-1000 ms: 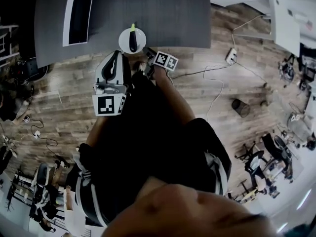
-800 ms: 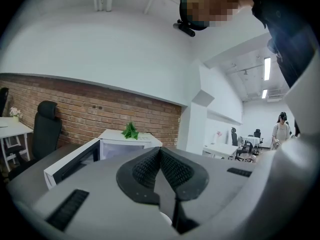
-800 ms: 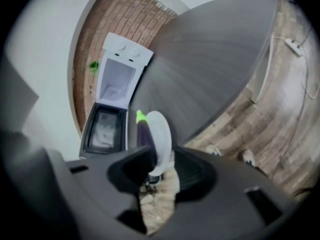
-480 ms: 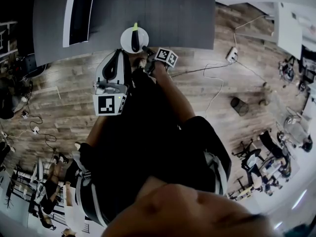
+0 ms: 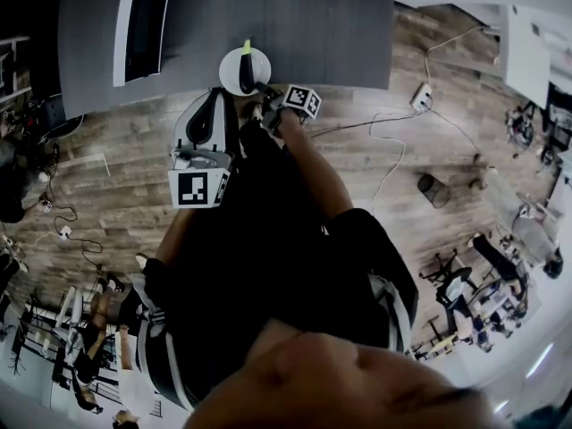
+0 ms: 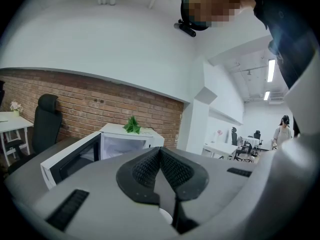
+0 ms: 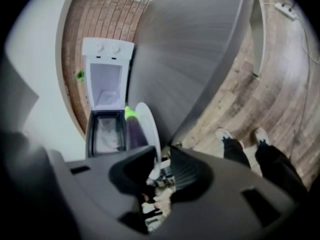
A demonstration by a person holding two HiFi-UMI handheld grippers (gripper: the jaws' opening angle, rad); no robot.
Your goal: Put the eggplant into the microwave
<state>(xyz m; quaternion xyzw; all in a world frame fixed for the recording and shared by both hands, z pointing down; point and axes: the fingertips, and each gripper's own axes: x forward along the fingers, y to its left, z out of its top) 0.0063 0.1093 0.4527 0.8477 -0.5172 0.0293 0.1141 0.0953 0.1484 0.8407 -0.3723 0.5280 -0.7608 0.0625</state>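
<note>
A dark purple eggplant (image 5: 243,73) with a green stem lies on a white plate (image 5: 259,60) at the front edge of the grey table (image 5: 304,25). The white microwave (image 5: 141,23) stands at the table's left with its door open. My right gripper (image 5: 266,89) is at the plate's near rim. In the right gripper view the plate (image 7: 149,126) rim sits between the closing jaws of the right gripper (image 7: 159,166), with the eggplant (image 7: 133,132) and open microwave (image 7: 106,101) beyond. My left gripper (image 5: 211,98) hangs below the table edge; the left gripper (image 6: 160,151) is shut on nothing.
A small green plant (image 6: 132,125) sits on top of the microwave (image 6: 92,154). On the wooden floor to the right lie a power strip (image 5: 418,99) with cables and a small dark bin (image 5: 435,191). Office chairs and desks stand around the edges.
My right gripper has moved closer to the plate, and its jaws now straddle the rim. The left gripper has hardly shifted.
</note>
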